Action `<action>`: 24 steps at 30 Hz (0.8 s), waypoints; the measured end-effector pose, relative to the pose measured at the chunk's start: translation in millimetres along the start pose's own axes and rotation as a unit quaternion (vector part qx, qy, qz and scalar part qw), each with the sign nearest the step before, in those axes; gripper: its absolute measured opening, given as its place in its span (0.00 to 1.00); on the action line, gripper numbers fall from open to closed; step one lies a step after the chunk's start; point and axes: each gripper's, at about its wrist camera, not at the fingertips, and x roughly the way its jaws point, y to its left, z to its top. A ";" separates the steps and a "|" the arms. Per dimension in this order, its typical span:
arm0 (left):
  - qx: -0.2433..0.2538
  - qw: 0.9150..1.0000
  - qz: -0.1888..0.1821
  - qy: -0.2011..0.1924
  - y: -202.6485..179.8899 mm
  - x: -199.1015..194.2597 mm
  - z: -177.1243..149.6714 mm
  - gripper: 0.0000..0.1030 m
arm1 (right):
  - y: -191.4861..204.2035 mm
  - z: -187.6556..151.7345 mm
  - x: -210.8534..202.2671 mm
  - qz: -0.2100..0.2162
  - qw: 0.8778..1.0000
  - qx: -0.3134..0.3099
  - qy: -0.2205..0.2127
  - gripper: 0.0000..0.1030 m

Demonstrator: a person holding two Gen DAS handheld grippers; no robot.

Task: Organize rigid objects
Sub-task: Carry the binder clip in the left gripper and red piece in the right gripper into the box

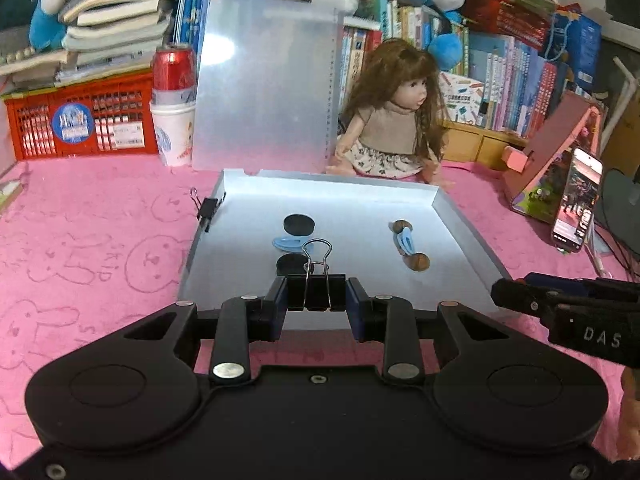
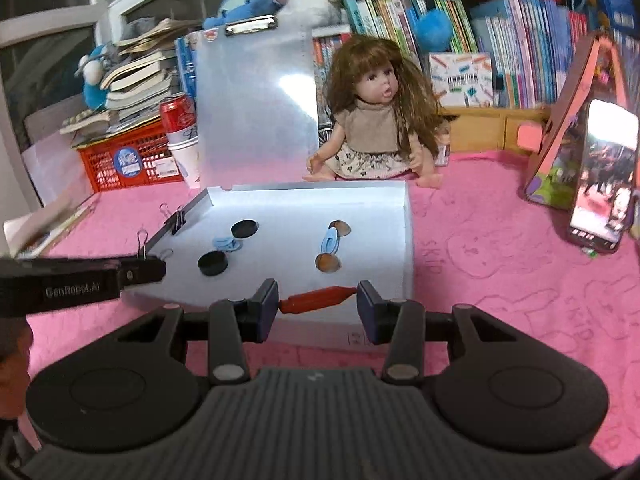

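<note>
**Mei:** Pink rabbit-print cloth covers the surface (image 1: 100, 216), with books, plush toys and a long-haired doll (image 1: 390, 120) behind. Take the shallow grey metal tray (image 1: 460, 216) as the landmark. Why is the left claw (image 1: 316, 294) held at its near edge?

**Jun:** Its jaws are closed narrow on a black binder clip with silver wire handles (image 1: 316, 280), handles pointing away over the tray. I judge it is either seating the clip on the near rim or carrying it in; the frames don't settle which.

**Mei:** And the right claw (image 2: 317, 306)?

**Jun:** It is closed endwise on a slim red-orange plastic stick (image 2: 318, 298), perhaps a pen, held crosswise just above the tray's near edge, probably bound for the tray.

**Mei:** Count what's inside the tray.

**Jun:** Two flat black round discs (image 1: 299, 225), left of centre; one light-blue plastic clip (image 1: 287, 243) between them. Right of centre, two brown nut-like lumps (image 1: 418, 261) with a second blue clip (image 1: 405, 240) between them. The pairs look deliberately grouped.

**Mei:** Binder clips altogether?

**Jun:** Two for certain: the held one and another black binder clip (image 1: 209, 209) gripping the tray's left rim. The right view shows wire loops beside the left claw's side that may be further clips; I can't tell.
</note>
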 end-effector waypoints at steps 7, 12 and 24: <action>-0.002 1.000 -0.004 0.025 0.8 30.0 -0.2 0.29 | -4.3 9.8 31.6 0.002 0.999 0.025 0.020 0.46; 0.002 0.999 -0.001 0.033 0.4 46.2 -1.8 0.29 | -7.1 10.2 48.9 0.000 0.999 0.033 0.031 0.46; 0.012 0.999 0.005 0.045 0.2 71.7 -11.8 0.29 | 2.1 0.8 72.3 -0.017 1.000 -0.008 0.024 0.47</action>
